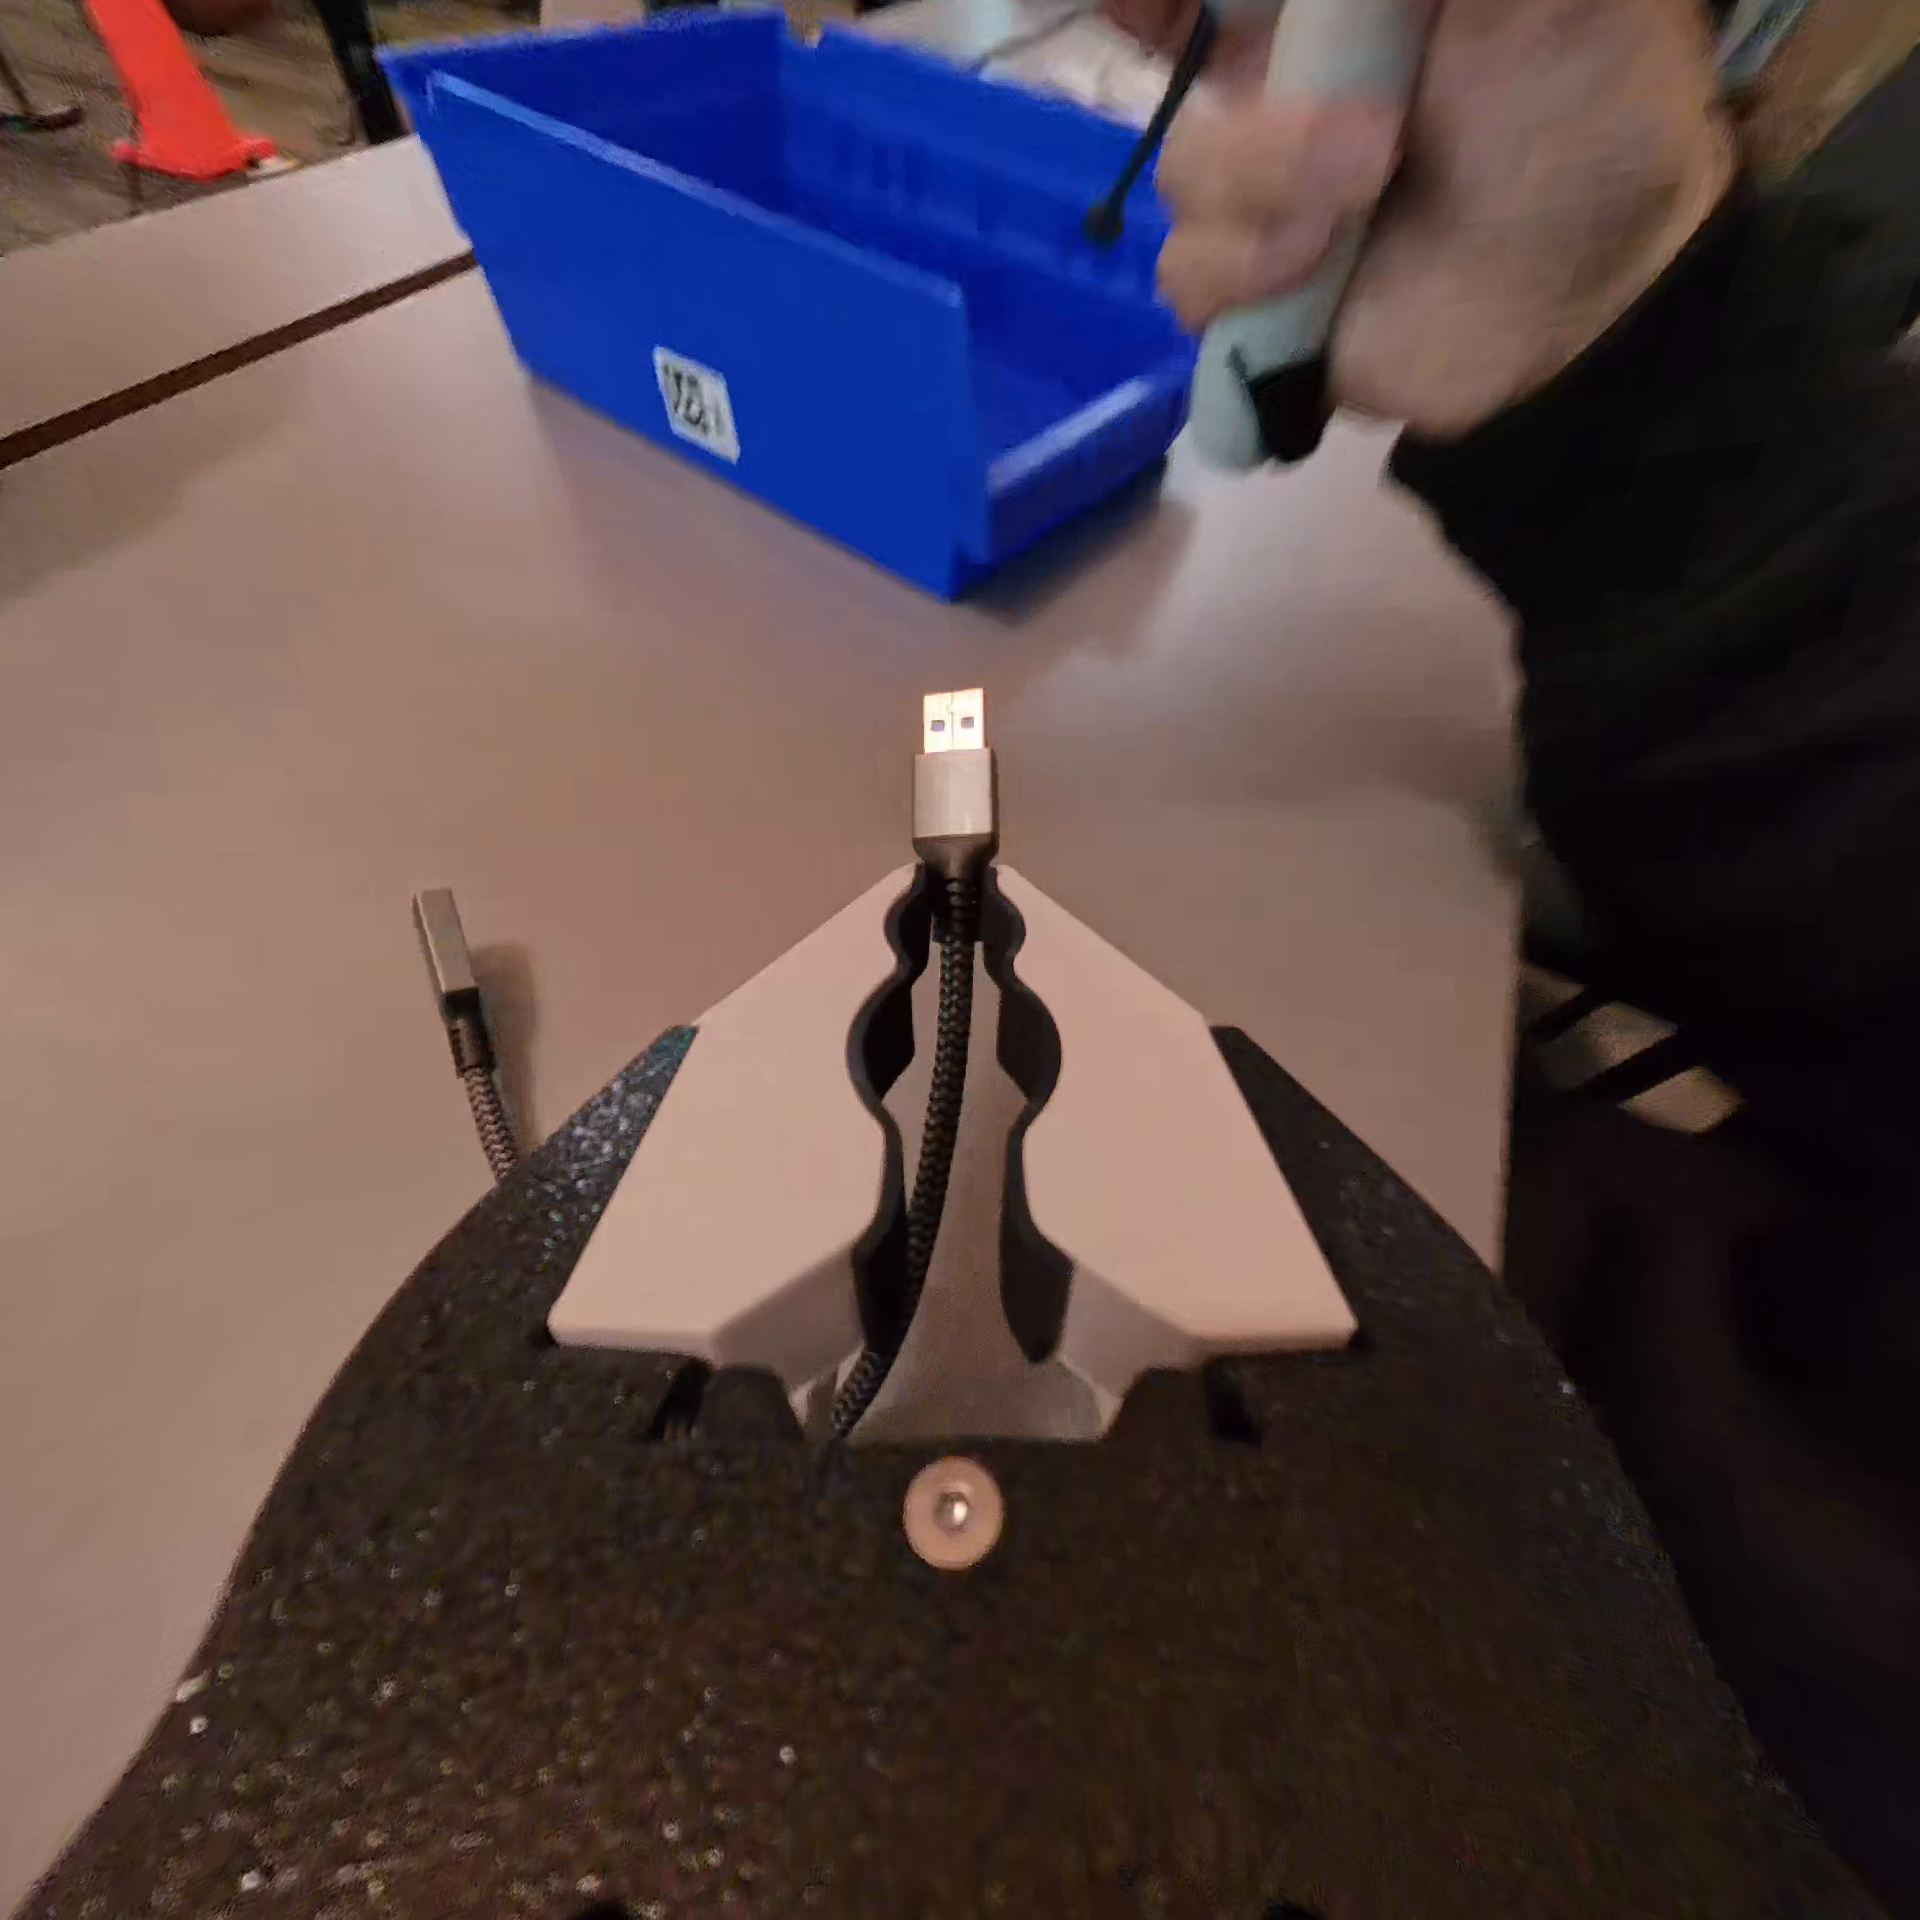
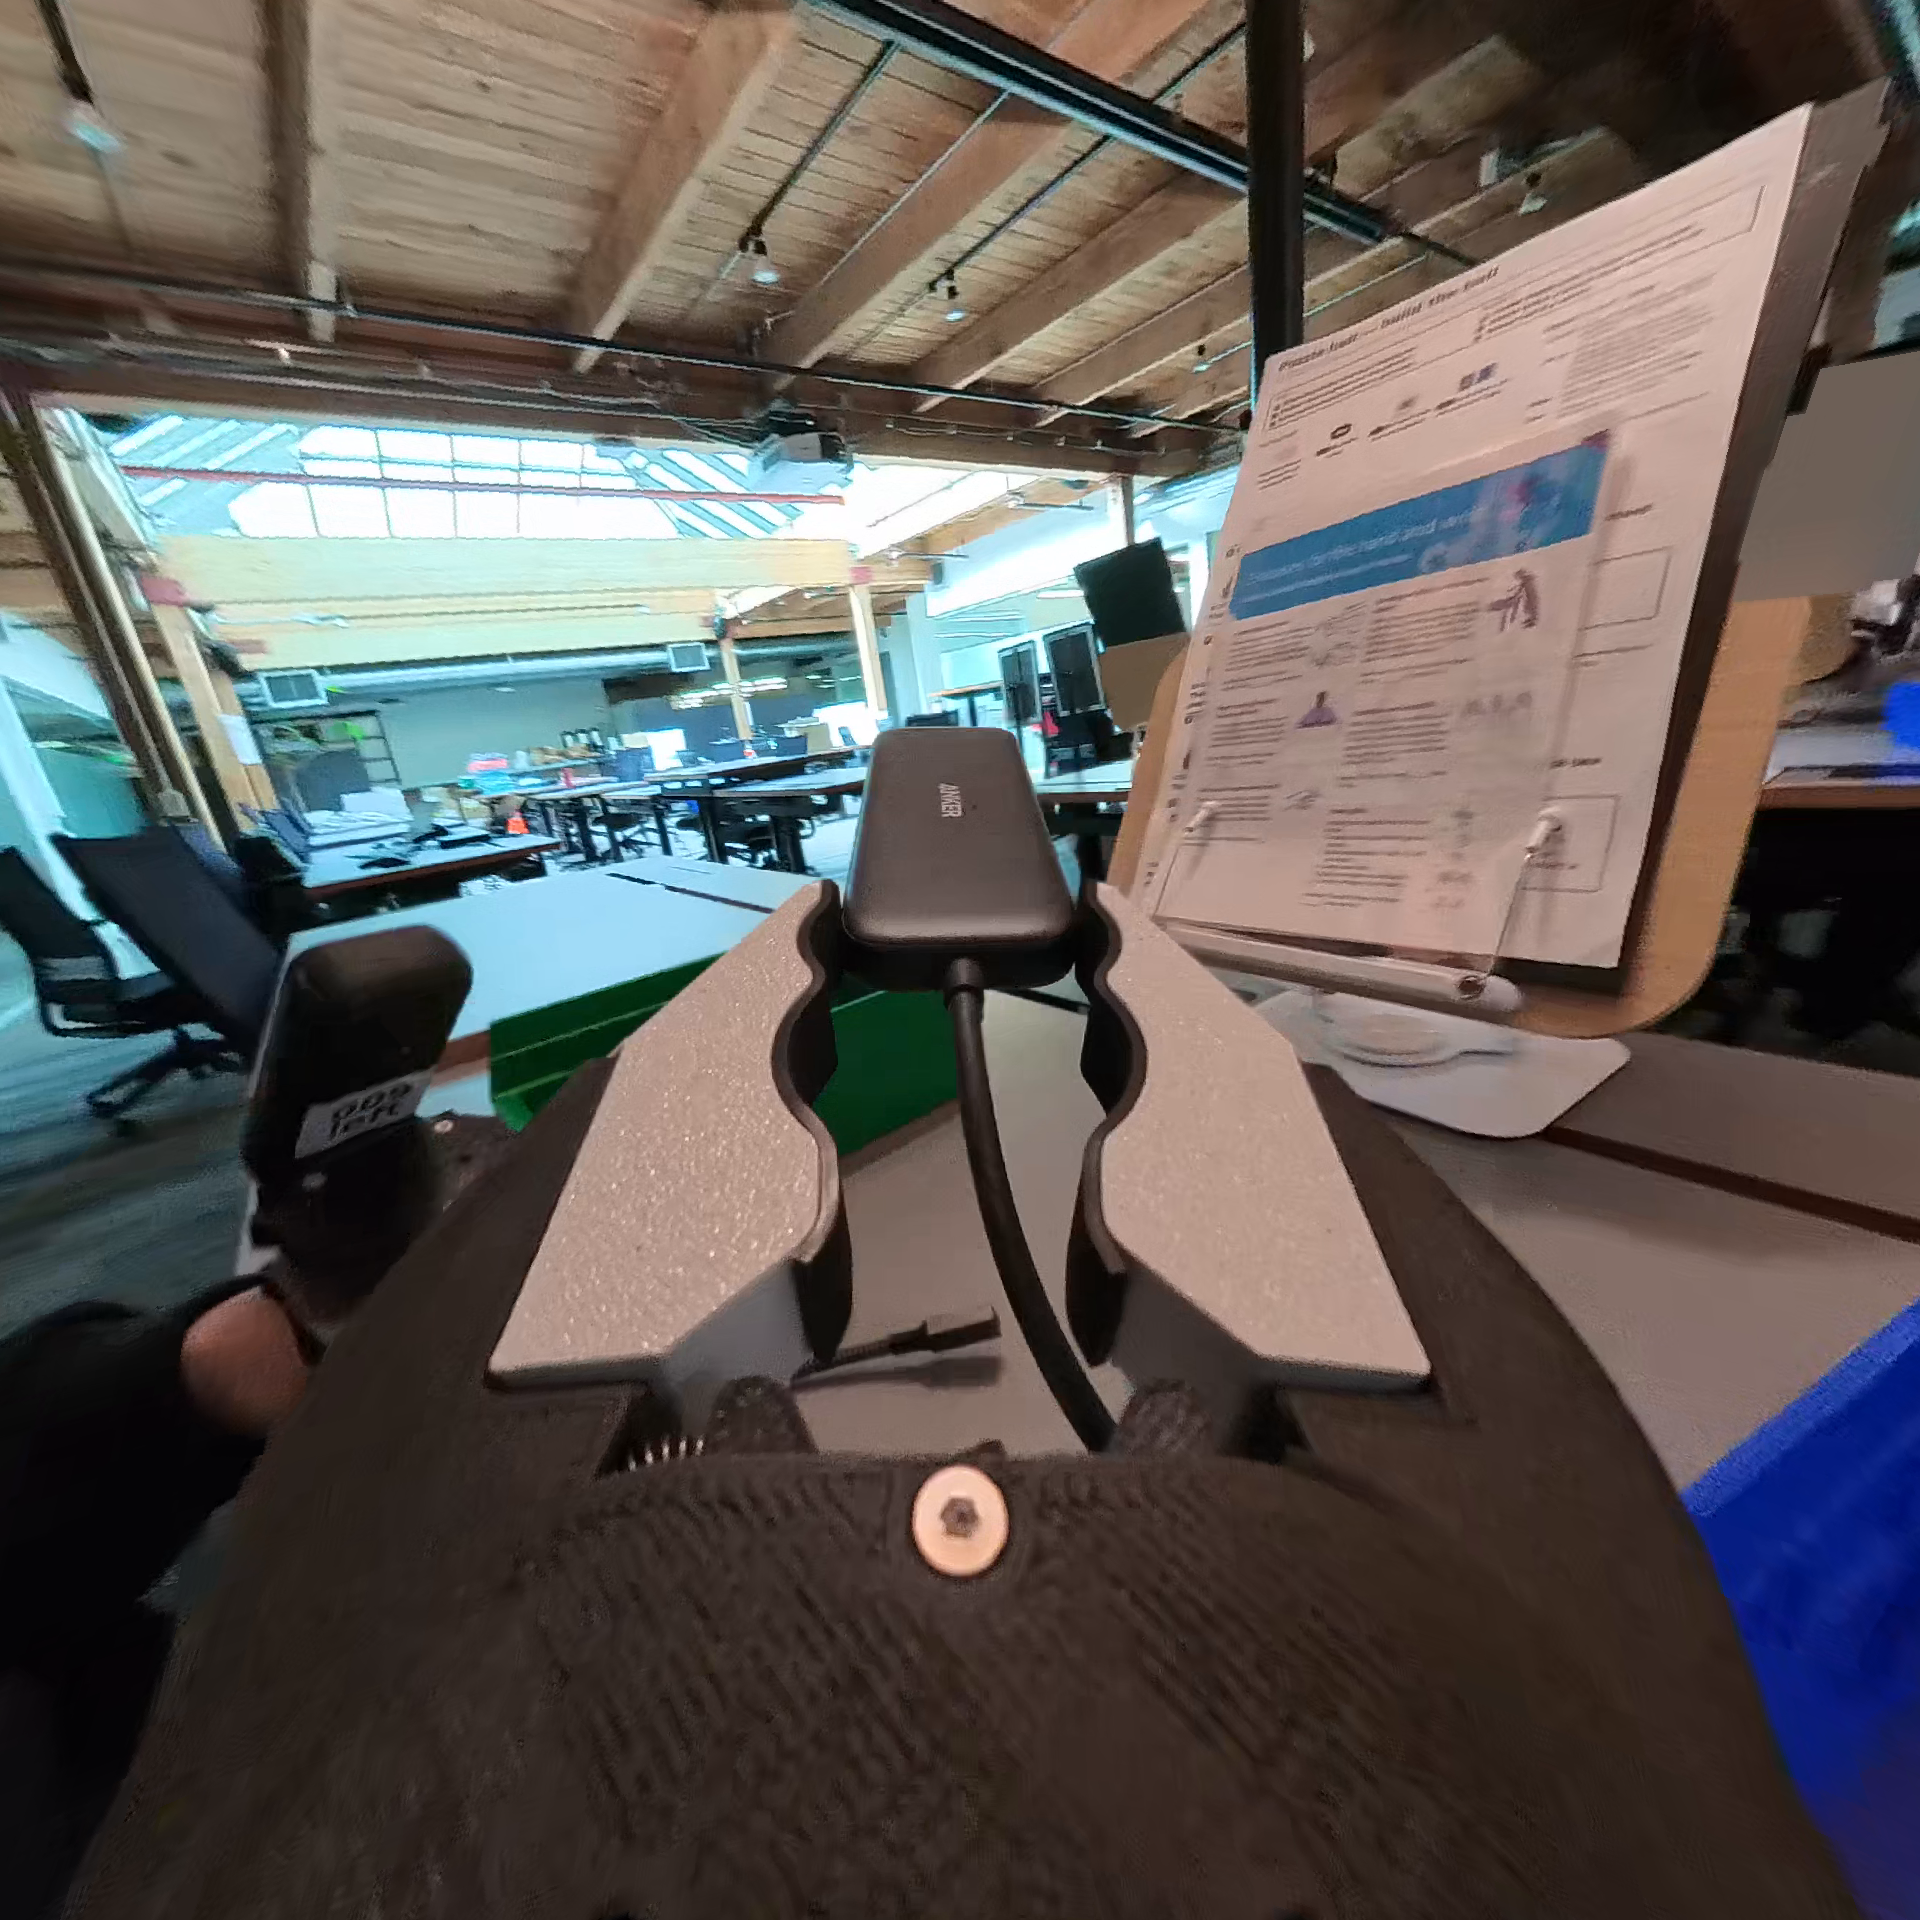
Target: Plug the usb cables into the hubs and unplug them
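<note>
My left gripper [image 1: 954, 883] is shut on a black braided USB cable [image 1: 940, 1049], just behind its silver plug [image 1: 954, 769], which sticks out forward above the table. The cable's other end [image 1: 449, 966] lies on the table to the left. My right gripper [image 2: 956, 935] is shut on a dark grey USB hub [image 2: 951, 842], held up in the air and pointing forward, its black lead [image 2: 997, 1174] hanging back between the fingers. In the left wrist view a blurred hand [image 1: 1455, 208] holds the right gripper's handle at the upper right.
A blue bin [image 1: 810, 301] stands on the grey table [image 1: 364, 675] beyond the plug. A green bin [image 2: 623, 1039] sits ahead of the right gripper. A stand with printed sheets [image 2: 1455, 644] is at the right. An orange cone [image 1: 166, 94] stands on the floor far left.
</note>
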### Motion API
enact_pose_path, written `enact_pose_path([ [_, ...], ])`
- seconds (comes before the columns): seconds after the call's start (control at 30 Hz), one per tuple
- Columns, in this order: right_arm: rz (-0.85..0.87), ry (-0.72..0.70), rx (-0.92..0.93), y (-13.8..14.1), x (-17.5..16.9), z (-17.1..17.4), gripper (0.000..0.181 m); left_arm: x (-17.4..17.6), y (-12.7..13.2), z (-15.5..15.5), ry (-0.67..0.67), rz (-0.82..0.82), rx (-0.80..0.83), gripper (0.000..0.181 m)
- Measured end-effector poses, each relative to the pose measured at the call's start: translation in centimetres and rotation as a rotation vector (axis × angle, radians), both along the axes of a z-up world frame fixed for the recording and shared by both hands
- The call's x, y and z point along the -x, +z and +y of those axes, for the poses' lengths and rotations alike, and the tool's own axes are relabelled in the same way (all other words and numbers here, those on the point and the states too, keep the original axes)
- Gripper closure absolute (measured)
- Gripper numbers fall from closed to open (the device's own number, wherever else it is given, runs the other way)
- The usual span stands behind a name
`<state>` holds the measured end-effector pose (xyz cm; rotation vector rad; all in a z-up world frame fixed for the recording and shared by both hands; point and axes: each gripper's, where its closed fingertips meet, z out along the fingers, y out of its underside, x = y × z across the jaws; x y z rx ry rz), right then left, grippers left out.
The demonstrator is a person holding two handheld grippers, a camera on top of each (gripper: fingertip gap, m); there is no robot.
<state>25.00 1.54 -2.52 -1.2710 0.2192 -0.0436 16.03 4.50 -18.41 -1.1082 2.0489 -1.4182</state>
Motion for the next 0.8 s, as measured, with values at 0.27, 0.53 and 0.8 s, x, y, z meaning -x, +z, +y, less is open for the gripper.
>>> enact_pose_path([
  [0.27,0.011,-0.026,0.007,-0.1,-0.2,0.3,0.137,3.9,9.6,0.1,-0.192,-0.075,0.506,0.174],
  [0.53,-0.052,-0.036,0.037,0.2,0.8,0.9,0.137,7.7,13.8,1.3,-0.491,-0.104,0.865,0.174],
  [0.8,-0.080,-0.033,0.028,0.7,1.2,0.6,0.137,10.6,13.7,0.3,-0.638,-0.345,0.665,0.175],
])
